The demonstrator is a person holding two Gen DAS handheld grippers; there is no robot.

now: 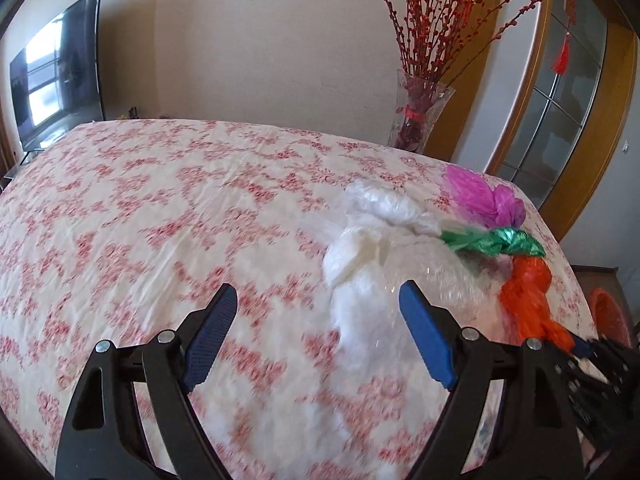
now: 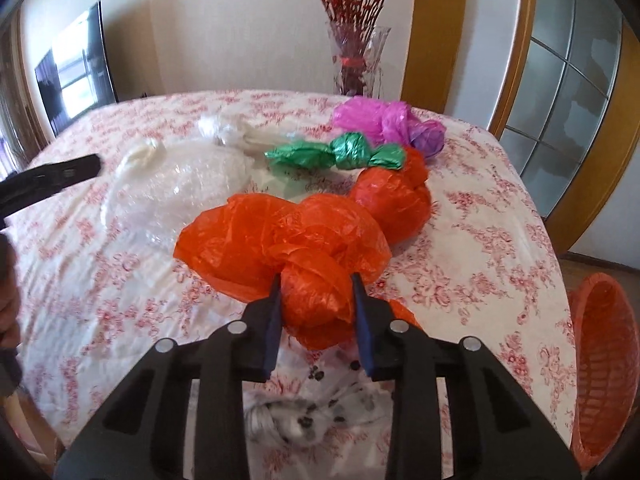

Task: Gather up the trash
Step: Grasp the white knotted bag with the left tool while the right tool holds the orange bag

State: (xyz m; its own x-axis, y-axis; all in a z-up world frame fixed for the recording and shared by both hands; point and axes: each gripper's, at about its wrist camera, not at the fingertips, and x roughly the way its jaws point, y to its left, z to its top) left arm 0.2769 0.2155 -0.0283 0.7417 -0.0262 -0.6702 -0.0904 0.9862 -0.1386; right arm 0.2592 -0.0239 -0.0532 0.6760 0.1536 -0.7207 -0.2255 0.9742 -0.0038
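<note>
Knotted plastic bags lie on a table with a floral cloth (image 2: 480,216): an orange bag (image 2: 304,240), a green bag (image 2: 344,154), a pink bag (image 2: 380,120) and white and clear bags (image 2: 180,184). My right gripper (image 2: 316,292) is shut on the near knot of the orange bag. My left gripper (image 1: 320,308) is open and empty above the cloth, just left of the white bags (image 1: 360,256). The orange bag (image 1: 528,296), green bag (image 1: 496,240) and pink bag (image 1: 484,196) also show in the left wrist view.
An orange basket (image 2: 604,360) stands on the floor off the table's right edge. A glass vase with red branches (image 1: 420,112) stands behind the table's far edge. A television (image 1: 56,76) is at the far left.
</note>
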